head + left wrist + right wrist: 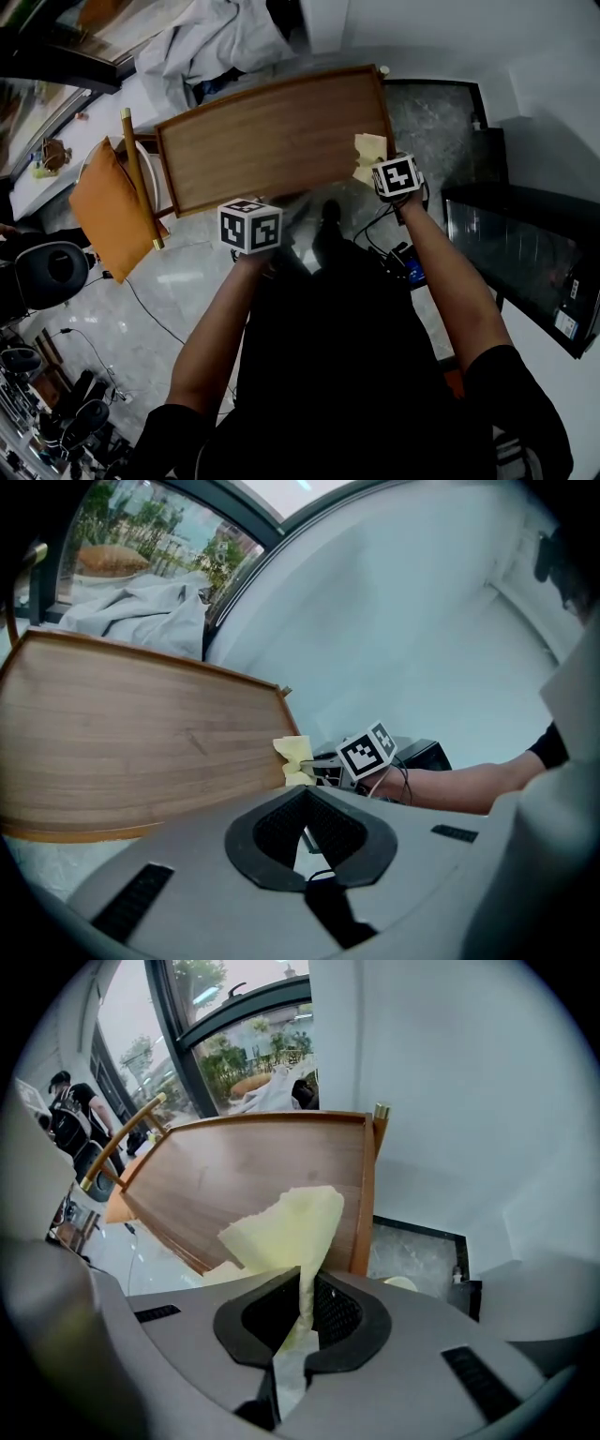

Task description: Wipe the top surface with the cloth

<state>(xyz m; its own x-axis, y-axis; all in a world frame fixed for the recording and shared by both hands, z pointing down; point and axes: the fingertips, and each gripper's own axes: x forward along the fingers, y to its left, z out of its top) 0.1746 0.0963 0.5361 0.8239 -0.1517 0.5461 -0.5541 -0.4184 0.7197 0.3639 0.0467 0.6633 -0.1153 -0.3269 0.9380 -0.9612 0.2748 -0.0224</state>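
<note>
A wooden top (pixel 272 141) with a raised rim fills the middle of the head view. My right gripper (pixel 380 173) is shut on a pale yellow cloth (pixel 368 152) at the top's near right corner. In the right gripper view the cloth (pixel 286 1232) rises from between the jaws of the right gripper (pixel 305 1283), in front of the wooden top (pixel 253 1171). My left gripper (pixel 250 225) hovers off the top's near edge. In its own view the left gripper (pixel 305 797) is shut on nothing, facing the wooden top (pixel 122 742), the cloth (pixel 295 759) and the right gripper (pixel 317 767).
An orange cushion (pixel 105 206) rests on a chair with a brass-coloured rail (pixel 139 178) to the left. White fabric (pixel 206 42) is heaped behind the top. A dark cabinet (pixel 525 253) stands at the right, cables (pixel 394 253) lie on the floor, and a person (pixel 75 1110) stands far off.
</note>
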